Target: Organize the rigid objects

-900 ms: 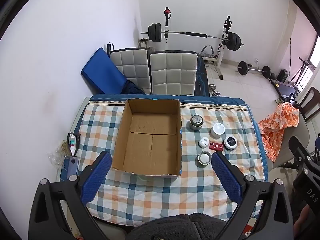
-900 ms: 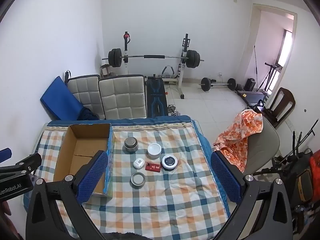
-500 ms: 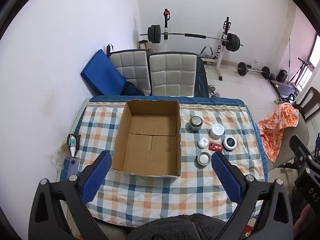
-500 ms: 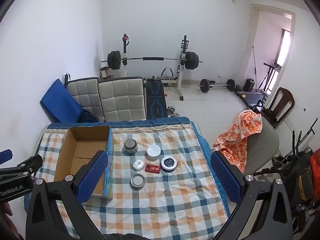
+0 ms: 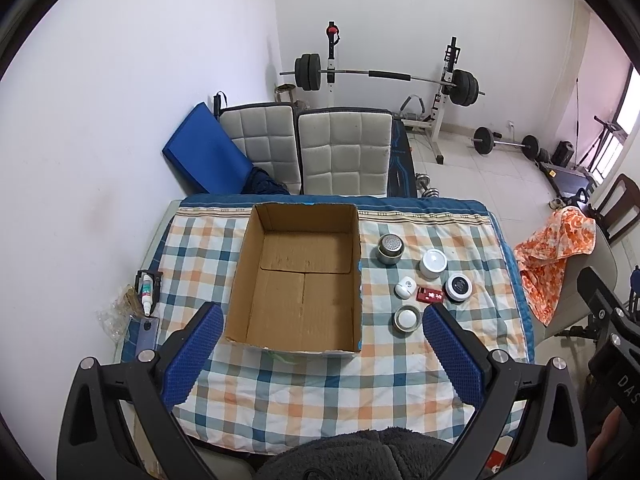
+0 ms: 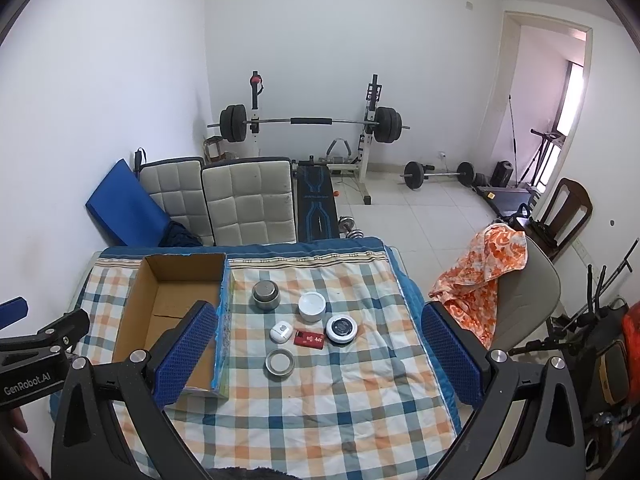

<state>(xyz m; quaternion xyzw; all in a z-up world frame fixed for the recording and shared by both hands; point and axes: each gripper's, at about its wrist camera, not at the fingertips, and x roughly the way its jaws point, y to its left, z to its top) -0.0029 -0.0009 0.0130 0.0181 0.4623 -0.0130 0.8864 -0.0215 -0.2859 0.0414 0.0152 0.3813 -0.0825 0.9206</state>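
Observation:
An open, empty cardboard box stands on the checked tablecloth. To its right lie a metal cup, a white jar, a black-topped round tin, a red card case, a white earbud case and a shallow metal tin. My left gripper is open, high above the table's near edge. My right gripper is open and empty, also held high.
A small tube and a phone lie at the table's left edge. Two padded chairs stand behind the table. A chair with an orange cloth is at the right. Gym weights stand by the far wall.
Both views have shifted only slightly; the table objects sit a little lower in the right wrist view. Nothing on the table has moved.

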